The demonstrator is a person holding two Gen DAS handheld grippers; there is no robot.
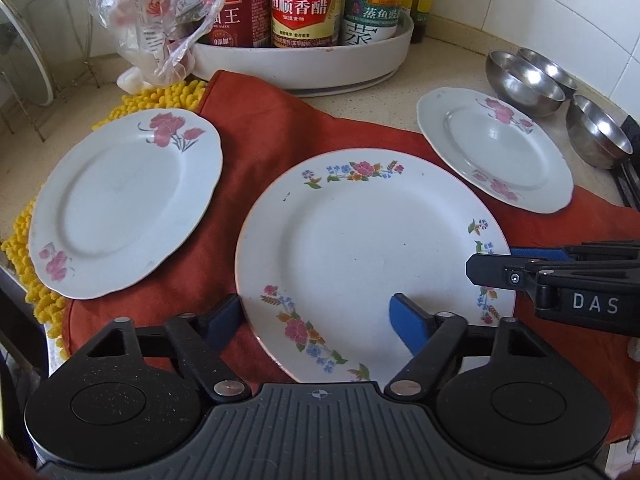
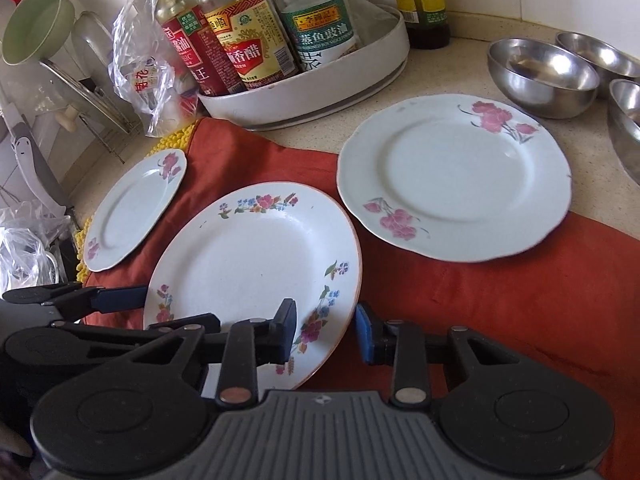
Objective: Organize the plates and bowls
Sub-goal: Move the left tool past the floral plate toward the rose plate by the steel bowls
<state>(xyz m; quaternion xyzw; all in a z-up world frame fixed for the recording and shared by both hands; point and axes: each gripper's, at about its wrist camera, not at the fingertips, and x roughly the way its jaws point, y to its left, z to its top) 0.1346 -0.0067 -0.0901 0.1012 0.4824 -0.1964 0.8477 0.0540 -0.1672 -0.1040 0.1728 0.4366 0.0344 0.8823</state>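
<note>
The middle plate (image 1: 372,256) is white with a thin reddish rim line and garlands of pink, blue and orange flowers; it lies flat on the red cloth (image 1: 264,148) spread over the speckled surface (image 1: 448,68). To its left lies the left plate (image 1: 124,204), white with a wavy rim and two pink flower sprays, half on the cloth and half on a yellow mat (image 1: 24,240). To its right and further back lies the right plate (image 1: 496,152), of the same pink pattern, partly off the cloth. Behind that one, three steel bowls (image 1: 524,80) stand close together. Behind the middle plate a white tray (image 1: 320,68) holds sauce bottles (image 1: 304,0), with a plastic bag (image 1: 160,20) beside it. The left gripper (image 1: 316,320) has its fingers wide apart astride the near-left rim of the middle plate, one blue pad over the cloth, the other over the plate; they hold nothing. The right gripper (image 2: 326,332) is also spread, one finger over the plate's near-right rim and the other over the cloth, gripping nothing; whether either pad touches the plate I cannot tell. The right wrist view alone shows a green bowl (image 2: 36,20) and a wire rack (image 2: 92,96) far left of the middle plate. The left wrist view shows the right gripper from the side, reaching in over the plate's right edge.
</note>
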